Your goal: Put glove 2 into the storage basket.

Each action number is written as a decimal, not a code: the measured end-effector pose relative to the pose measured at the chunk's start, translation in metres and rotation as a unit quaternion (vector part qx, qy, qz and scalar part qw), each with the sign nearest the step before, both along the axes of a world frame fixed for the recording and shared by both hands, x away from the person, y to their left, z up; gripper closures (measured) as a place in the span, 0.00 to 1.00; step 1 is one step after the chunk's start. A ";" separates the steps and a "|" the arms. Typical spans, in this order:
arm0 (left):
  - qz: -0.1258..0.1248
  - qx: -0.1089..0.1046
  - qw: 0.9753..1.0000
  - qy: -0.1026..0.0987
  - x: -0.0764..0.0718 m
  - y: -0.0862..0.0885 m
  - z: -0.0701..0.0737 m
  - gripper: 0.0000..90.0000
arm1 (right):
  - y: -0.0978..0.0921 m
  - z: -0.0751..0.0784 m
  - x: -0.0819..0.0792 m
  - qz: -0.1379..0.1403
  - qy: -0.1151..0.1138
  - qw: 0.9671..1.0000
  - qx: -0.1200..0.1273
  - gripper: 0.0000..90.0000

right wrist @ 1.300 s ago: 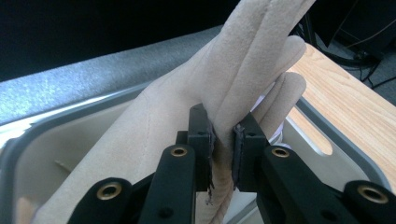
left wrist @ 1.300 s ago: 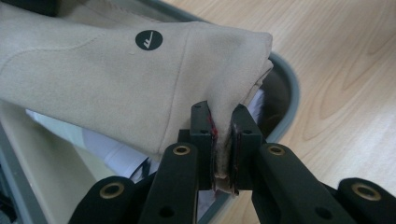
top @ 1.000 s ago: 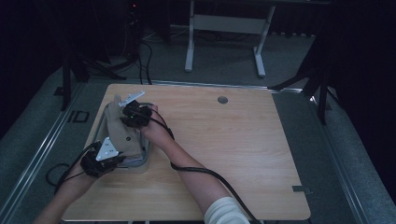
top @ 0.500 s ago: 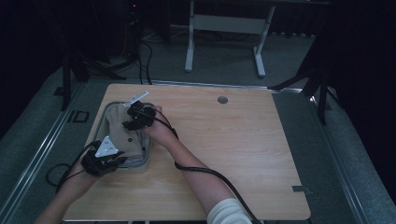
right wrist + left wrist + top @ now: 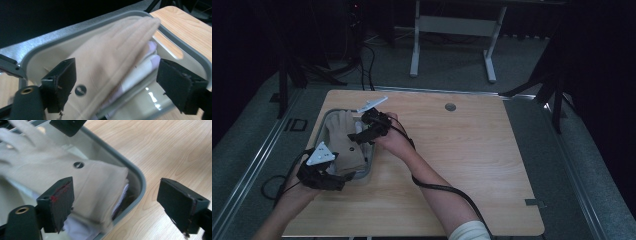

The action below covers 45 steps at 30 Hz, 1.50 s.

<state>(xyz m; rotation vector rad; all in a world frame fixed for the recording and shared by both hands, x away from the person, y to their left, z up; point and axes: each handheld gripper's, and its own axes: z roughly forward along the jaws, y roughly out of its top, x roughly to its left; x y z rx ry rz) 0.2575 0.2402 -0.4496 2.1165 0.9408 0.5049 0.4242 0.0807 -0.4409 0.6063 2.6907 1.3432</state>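
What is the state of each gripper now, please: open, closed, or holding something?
Left gripper: open, holding nothing, at the near corner of the tray.
Right gripper: open, holding nothing, over the beige glove.

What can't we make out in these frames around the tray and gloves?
- How many gloves are in the stack: the top beige glove covers the white layers beneath, left gripper view.
- Glove fingertips: motion-blurred in the right gripper view.
- Tray floor: hidden under the gloves, high view.
- Left gripper right jaw tip: cut off by the bottom edge.
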 end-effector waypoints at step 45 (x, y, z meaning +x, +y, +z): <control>-0.125 -0.078 0.989 0.025 0.007 -0.126 -0.049 0.16 | -0.156 -0.052 -0.044 -0.035 -0.029 0.998 -0.032 0.17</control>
